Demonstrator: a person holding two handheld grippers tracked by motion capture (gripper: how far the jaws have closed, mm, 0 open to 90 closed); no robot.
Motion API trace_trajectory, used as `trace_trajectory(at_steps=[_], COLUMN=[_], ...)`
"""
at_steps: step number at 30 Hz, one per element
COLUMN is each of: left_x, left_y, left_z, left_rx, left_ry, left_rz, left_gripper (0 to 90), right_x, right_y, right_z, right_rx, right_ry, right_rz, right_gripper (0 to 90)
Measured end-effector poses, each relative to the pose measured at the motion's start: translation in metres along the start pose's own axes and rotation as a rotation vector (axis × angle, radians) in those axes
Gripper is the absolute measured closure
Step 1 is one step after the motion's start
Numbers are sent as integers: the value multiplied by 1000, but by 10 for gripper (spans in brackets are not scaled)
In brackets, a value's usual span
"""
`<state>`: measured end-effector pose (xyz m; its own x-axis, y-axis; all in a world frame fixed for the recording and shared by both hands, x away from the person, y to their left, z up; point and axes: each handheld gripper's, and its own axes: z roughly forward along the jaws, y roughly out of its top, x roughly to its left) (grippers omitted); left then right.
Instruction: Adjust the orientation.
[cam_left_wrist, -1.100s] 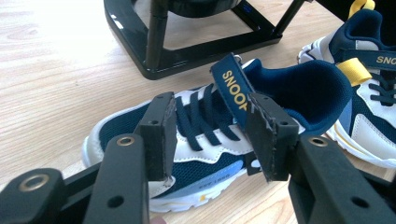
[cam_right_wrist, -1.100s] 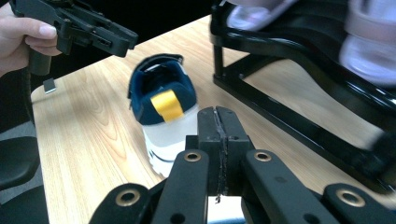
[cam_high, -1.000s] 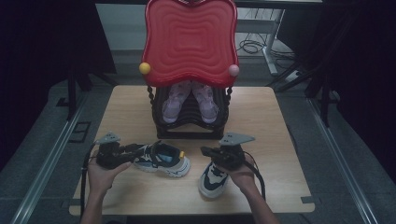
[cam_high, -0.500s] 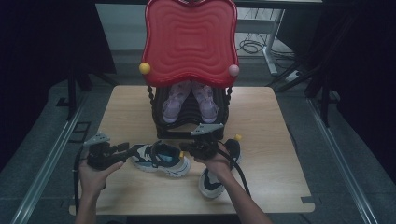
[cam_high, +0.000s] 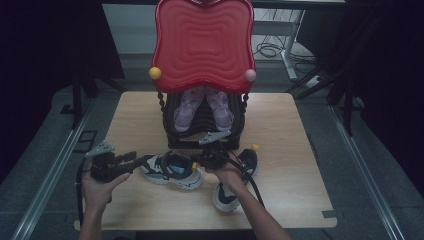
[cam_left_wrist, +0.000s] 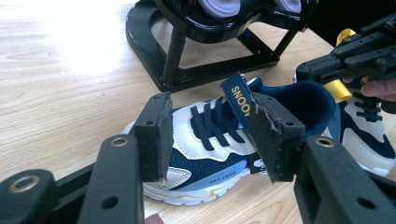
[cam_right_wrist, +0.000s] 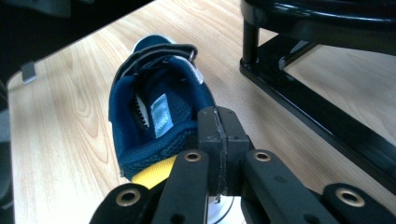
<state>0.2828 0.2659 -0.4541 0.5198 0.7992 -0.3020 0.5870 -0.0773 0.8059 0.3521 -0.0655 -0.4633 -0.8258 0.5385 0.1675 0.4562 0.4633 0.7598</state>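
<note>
Lab: dark drapes (cam_high: 45, 60), floor cables (cam_high: 270, 49)

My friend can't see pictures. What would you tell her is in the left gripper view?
Two black jaws of the left tool stand open around a white and navy sneaker lying on a pale wooden table, their pads not pressing on it. Behind it is the foot of a black rack, and at the right edge the right tool reaches toward the sneaker's heel.

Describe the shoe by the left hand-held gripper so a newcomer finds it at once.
Start at the black shoe rack under the red tray at mid-table. Just in front of it, the sneaker lies crosswise on the wooden table, left of its twin. The twin instead points toward the table's front edge.
</note>
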Motion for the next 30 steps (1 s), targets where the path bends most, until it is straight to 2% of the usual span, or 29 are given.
trace_trajectory(at_steps=[2, 12, 17, 18, 24, 30], left_x=[1, 3, 5, 5, 6, 7], left_y=[0, -1, -2, -2, -2, -2], left_z=[-1, -4, -5, -5, -7, -8], left_rx=[-5, -9, -8, -8, -10, -8], left_ry=[-2, 6, 14, 15, 21, 24], left_rz=[-5, -10, -12, -13, -15, -14], left_gripper=[502, 499, 497, 497, 497, 497], right_x=[1, 4, 11, 15, 28, 36], right_y=[0, -3, -7, -9, -11, -13], right_z=[0, -3, -6, -7, -8, -9], right_rx=[3, 7, 4, 6, 6, 5], right_ry=[-10, 8, 29, 45, 74, 89], right_rz=[-15, -15, -27, -36, -64, -76], right_gripper=[891, 891, 891, 891, 892, 892])
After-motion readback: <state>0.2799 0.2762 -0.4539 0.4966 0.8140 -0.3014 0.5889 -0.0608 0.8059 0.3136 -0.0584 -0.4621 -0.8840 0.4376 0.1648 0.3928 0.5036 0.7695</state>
